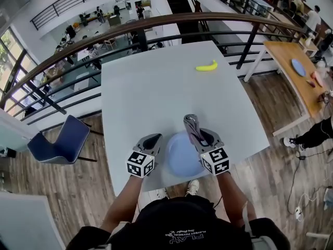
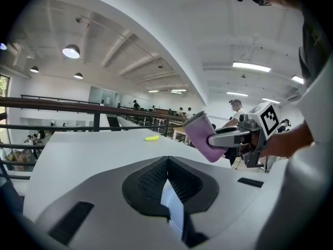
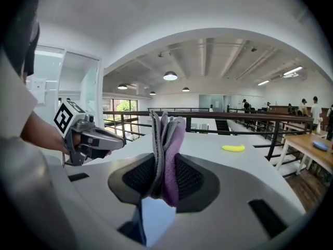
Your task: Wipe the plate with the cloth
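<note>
Bare tabletop point(image 1: 156, 98) open beyond the plate point(image 1: 182, 156), lone banana point(image 1: 206, 66) near far edge; railing point(image 1: 156, 21) behind table

**Colours on and around the white table**

The table point(image 1: 156, 87) is white. The plate point(image 1: 182, 158) is light blue all over, with no pattern. The cloth point(image 1: 192, 126) is purple and grey. The left gripper point(image 1: 151, 140) and the right gripper point(image 1: 205, 136) are both grey, with black dotted pads point(image 3: 189, 177) inside. Each one has a cube point(image 1: 140, 163) with black and white squares on it. The banana point(image 1: 206, 66) is yellow. The chair point(image 1: 65, 139) is blue, the floor point(image 1: 62, 191) is brown wood, and the rail point(image 1: 156, 22) is dark brown
</note>
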`<state>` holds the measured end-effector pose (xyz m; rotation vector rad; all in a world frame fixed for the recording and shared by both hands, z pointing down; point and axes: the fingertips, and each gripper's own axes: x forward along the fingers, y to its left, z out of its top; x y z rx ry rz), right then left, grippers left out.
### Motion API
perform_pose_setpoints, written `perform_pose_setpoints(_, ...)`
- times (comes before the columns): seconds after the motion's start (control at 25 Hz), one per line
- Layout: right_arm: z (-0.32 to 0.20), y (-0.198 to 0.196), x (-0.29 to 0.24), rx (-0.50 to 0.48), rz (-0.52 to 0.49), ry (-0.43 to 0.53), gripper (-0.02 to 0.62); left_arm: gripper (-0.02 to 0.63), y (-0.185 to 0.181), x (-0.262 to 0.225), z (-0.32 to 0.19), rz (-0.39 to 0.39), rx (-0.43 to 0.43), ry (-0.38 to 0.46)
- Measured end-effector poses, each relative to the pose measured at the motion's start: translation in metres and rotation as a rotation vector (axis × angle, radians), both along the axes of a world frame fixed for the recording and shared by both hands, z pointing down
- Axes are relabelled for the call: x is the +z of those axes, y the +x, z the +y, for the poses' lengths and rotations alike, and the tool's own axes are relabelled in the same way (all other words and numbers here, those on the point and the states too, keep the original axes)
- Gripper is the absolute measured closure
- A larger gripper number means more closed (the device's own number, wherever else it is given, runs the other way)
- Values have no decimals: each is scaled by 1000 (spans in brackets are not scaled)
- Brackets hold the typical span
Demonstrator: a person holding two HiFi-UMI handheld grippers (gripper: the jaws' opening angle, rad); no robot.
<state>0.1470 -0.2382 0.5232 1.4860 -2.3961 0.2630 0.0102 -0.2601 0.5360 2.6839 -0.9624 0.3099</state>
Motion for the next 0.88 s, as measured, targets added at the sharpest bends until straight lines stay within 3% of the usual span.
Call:
perform_pose_setpoints(0.2, -1, -3, 23, -31, -52, -77, 477, 594, 2, 13, -1, -17, -41, -28)
perform_pose_setpoints(0.88, 14, -30, 104, -105, 10, -275, 477, 594, -24, 72, 6, -14, -145, -146)
